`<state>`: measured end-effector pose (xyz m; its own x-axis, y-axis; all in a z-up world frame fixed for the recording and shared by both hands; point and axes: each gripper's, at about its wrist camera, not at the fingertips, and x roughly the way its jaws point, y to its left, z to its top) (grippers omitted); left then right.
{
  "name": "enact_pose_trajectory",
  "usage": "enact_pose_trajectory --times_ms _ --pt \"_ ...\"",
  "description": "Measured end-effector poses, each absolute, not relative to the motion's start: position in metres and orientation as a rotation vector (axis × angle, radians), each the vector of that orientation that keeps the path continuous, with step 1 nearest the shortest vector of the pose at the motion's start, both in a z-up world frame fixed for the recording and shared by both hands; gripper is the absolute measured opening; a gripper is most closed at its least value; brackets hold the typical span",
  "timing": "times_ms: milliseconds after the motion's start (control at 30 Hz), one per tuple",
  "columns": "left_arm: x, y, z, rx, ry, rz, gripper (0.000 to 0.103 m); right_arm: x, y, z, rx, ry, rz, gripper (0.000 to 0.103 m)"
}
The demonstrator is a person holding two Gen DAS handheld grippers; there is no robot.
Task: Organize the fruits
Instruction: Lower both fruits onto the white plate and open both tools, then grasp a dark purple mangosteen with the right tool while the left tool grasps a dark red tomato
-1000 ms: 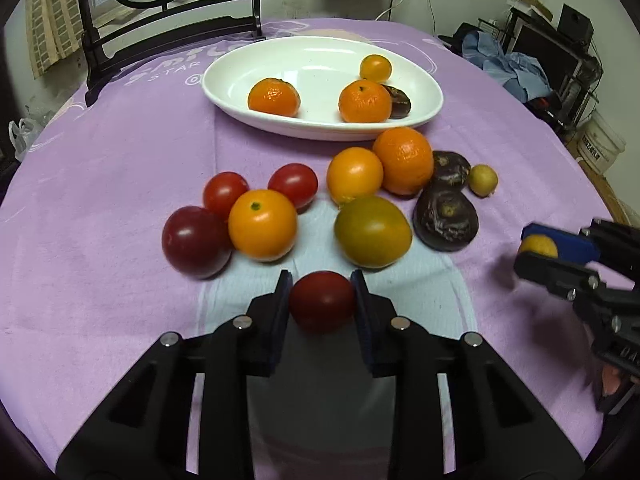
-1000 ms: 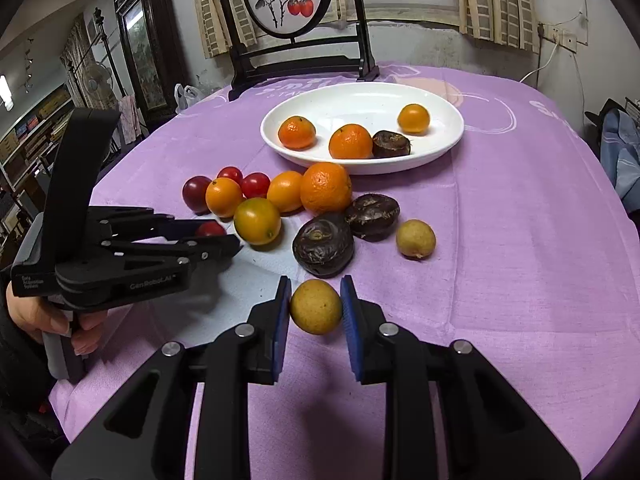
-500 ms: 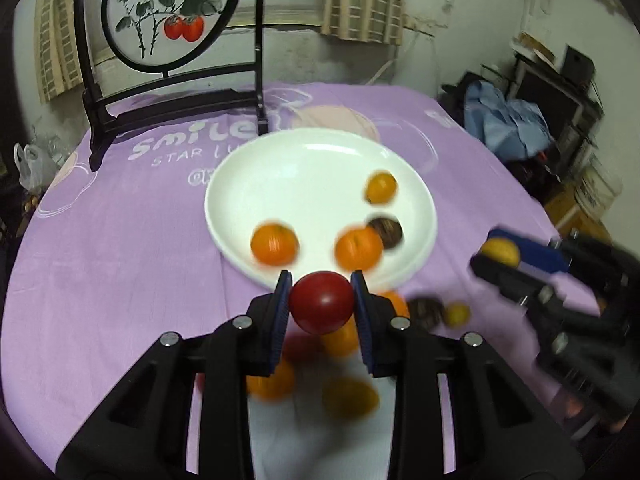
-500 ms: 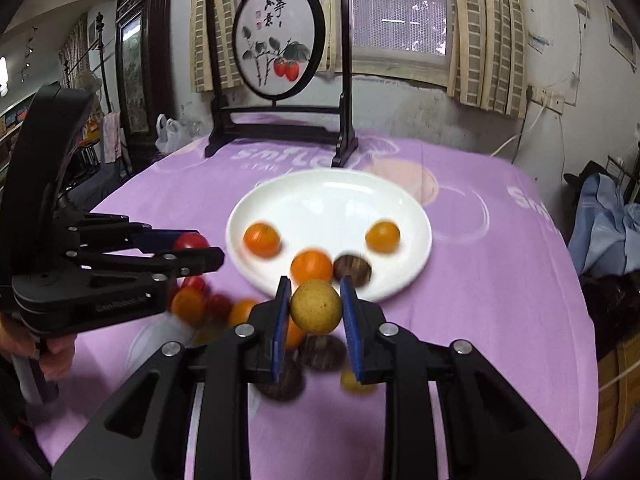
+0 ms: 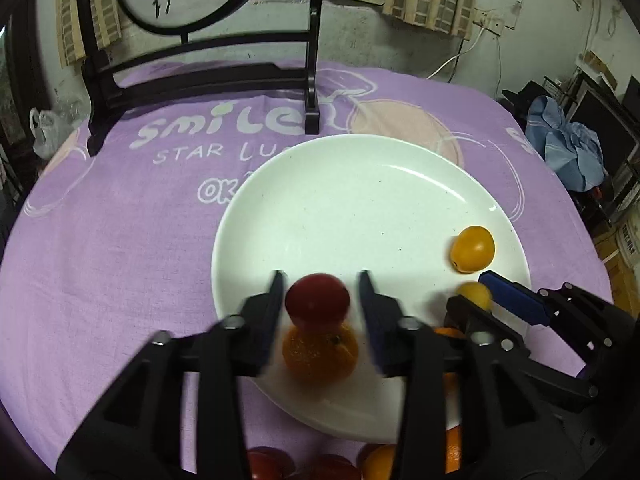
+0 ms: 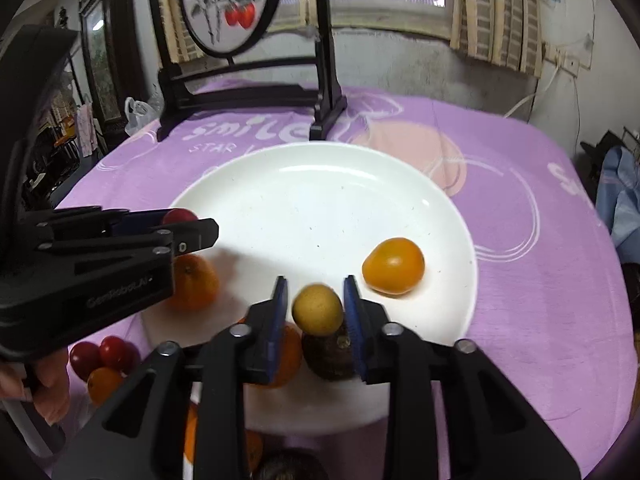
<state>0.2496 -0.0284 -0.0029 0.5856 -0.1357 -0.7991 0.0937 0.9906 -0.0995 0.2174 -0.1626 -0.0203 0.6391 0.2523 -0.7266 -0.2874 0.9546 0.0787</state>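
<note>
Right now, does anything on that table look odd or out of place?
Nothing is spilled or broken. One oddity: both fruits sit loose between open fingers, the red tomato above an orange and the yellow fruit above a dark fruit on the plate.

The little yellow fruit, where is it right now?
In the right wrist view the yellow fruit sits between the right gripper jaws, above the white plate's near edge, over a dark fruit.

We note dim indoor light, glare streaks on the white plate (image 5: 400, 184), motion blur on the left gripper (image 5: 320, 300), and fisheye-bent, vignetted edges.
</note>
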Motion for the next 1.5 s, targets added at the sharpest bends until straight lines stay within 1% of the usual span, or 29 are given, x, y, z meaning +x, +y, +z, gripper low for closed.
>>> enact_pose_trajectory --times_ms 33,67,133,200,267,300,367,400,600,800,900,1167,1233,1267,1300,1500 --pt "0.249 -0.025 -0.001 -0.073 0.927 -0.116 0.066 0.216 -0.163 -0.020 -0.051 0.816 0.297 0.042" --pt "0.248 -0.022 0.000 -0.089 0.916 -0.108 0.066 0.213 -0.164 -0.018 -0.057 0.794 0.280 0.054" --pt "0.243 -0.020 0.006 -0.106 0.905 -0.129 0.066 0.207 -0.166 -0.015 -0.055 0.772 0.277 0.054" --pt "0.234 -0.018 0.012 -0.100 0.895 -0.127 0.070 0.198 -0.171 -0.011 -0.041 0.773 0.286 0.054" --pt "0.221 -0.015 0.017 -0.096 0.888 -0.123 0.080 0.184 -0.177 -0.006 -0.027 0.766 0.292 0.054" --pt "0.215 -0.013 0.019 -0.092 0.884 -0.125 0.082 0.178 -0.179 -0.004 -0.025 0.765 0.296 0.054" --pt "0.197 -0.011 0.023 -0.065 0.868 -0.138 0.090 0.163 -0.184 -0.001 -0.021 0.764 0.303 0.055" --pt "0.188 -0.010 0.024 -0.050 0.858 -0.142 0.091 0.152 -0.189 -0.001 -0.015 0.764 0.308 0.056" --pt "0.133 0.004 0.015 0.013 0.823 -0.122 0.094 0.096 -0.196 -0.005 -0.045 0.777 0.337 0.056" --pt "0.111 0.022 -0.003 -0.005 0.850 -0.105 0.095 0.059 -0.176 -0.026 -0.102 0.836 0.369 0.056" --pt "0.106 0.030 -0.009 0.004 0.852 -0.095 0.095 0.054 -0.161 -0.039 -0.145 0.865 0.361 0.056" --pt "0.107 0.060 -0.016 -0.053 0.872 -0.089 0.095 0.073 -0.136 -0.058 -0.179 0.914 0.307 0.056" --pt "0.108 0.065 -0.017 -0.074 0.879 -0.083 0.095 0.075 -0.134 -0.058 -0.172 0.903 0.307 0.052" --pt "0.108 0.067 -0.019 -0.079 0.886 -0.083 0.095 0.076 -0.133 -0.058 -0.174 0.896 0.309 0.047" --pt "0.109 0.067 -0.020 -0.079 0.892 -0.082 0.095 0.075 -0.133 -0.058 -0.178 0.886 0.305 0.044" --pt "0.109 0.059 -0.031 -0.031 0.948 -0.123 0.095 0.068 -0.146 -0.053 -0.106 0.880 0.346 0.044"
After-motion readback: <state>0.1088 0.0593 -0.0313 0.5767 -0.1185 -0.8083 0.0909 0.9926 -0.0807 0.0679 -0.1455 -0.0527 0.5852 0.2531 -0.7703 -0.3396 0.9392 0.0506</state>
